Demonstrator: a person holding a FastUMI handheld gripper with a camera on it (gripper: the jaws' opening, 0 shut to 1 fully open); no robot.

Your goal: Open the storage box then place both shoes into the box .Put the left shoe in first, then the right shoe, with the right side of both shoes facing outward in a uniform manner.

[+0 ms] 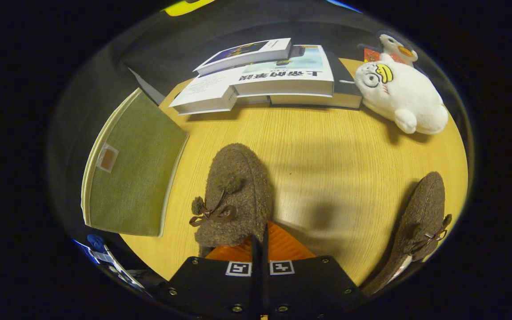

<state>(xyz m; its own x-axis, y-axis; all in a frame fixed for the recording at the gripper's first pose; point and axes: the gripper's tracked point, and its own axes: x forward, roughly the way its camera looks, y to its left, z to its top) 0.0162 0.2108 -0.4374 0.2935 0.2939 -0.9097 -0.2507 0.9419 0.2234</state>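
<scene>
The wooden desk [327,151] is carrying everything. Left of the claw [259,242], the green storage box [136,178] is sitting with its lid down. Far beyond the claw, stacked books [278,75] are lying beside a white plush seal [400,95]. One brown fuzzy shoe [236,191] is lying just ahead, its heel at the claw's closed-together fingers; whether they are pinching it is unclear. The other shoe [420,218] is lying off right.
</scene>
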